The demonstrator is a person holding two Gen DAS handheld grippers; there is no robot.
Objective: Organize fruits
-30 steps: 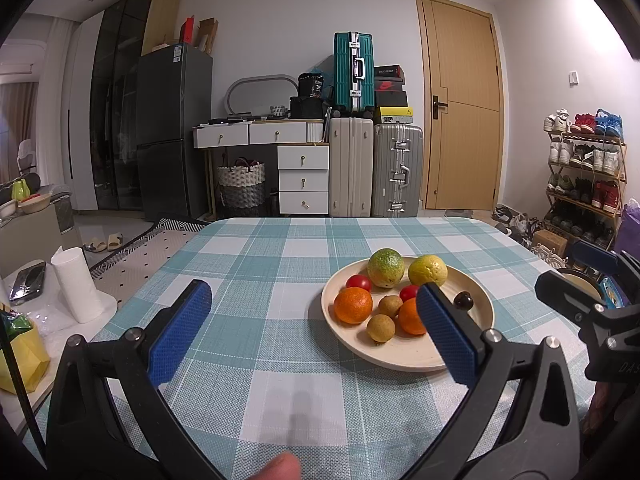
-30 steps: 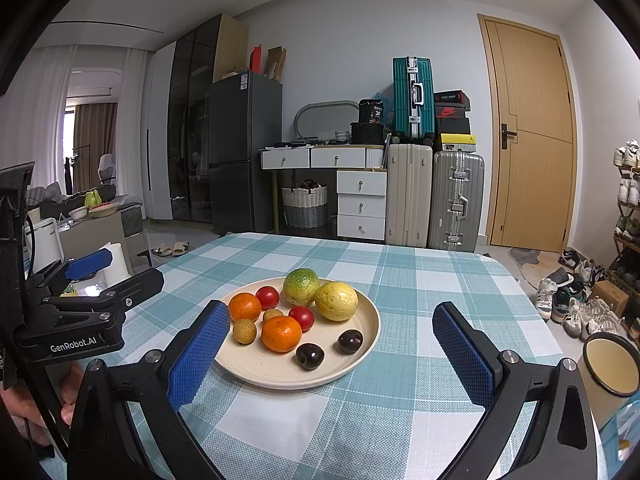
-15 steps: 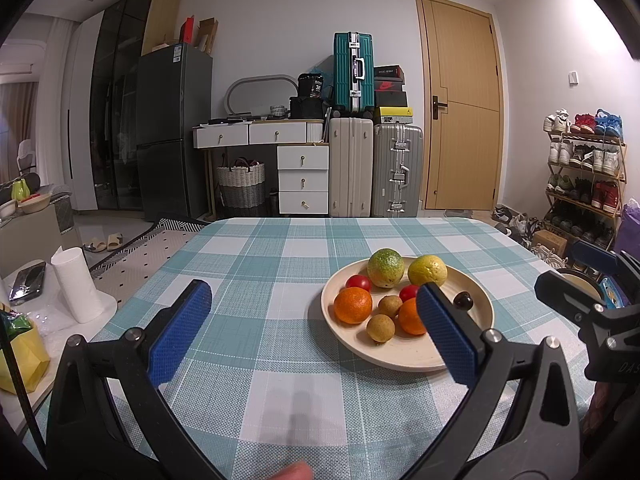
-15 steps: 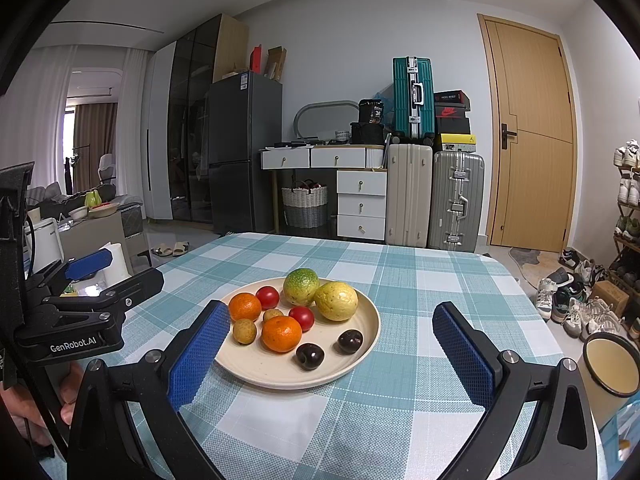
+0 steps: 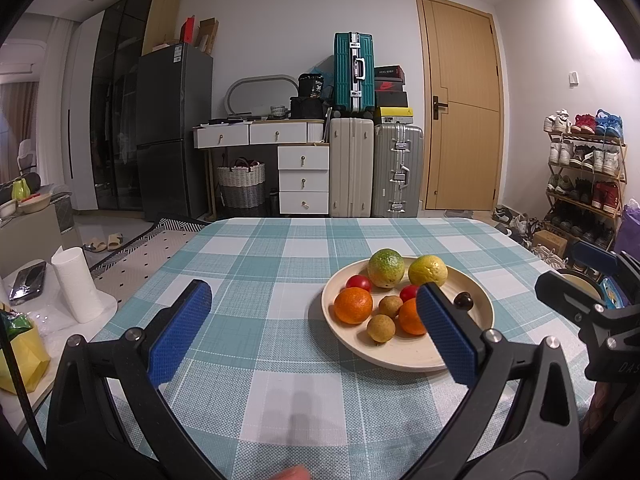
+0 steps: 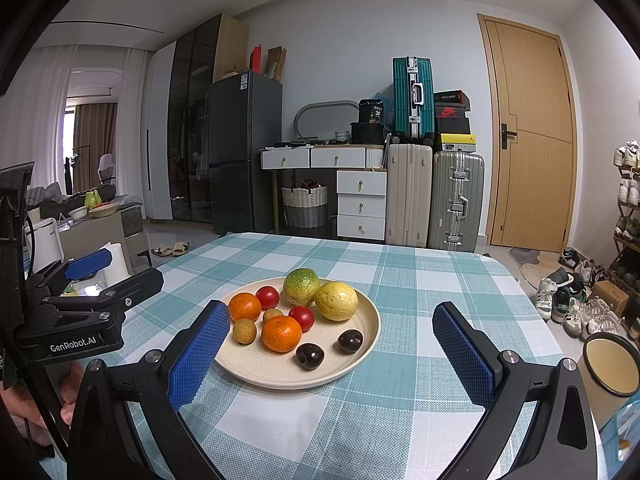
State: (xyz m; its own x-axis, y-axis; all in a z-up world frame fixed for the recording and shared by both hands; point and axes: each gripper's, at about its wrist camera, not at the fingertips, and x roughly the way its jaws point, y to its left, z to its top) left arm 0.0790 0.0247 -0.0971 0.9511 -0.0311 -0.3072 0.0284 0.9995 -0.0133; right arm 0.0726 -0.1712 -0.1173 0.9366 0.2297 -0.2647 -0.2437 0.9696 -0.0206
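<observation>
Right tongs (image 6: 330, 352) spread wide, empty, above checked cloth (image 6: 420, 280); fruit plate (image 6: 360, 360) between fingers.

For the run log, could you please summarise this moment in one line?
left gripper: open, empty | right gripper: open, empty | fruits on plate: untouched

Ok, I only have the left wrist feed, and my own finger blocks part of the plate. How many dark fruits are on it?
Observer: Two dark fruits lie side by side on the near right part of the plate. One of them is out of your sight.
Operator: Is the right gripper holding anything?
Observer: No, the right gripper is open and empty, and its fingers straddle the plate's near side.
</observation>
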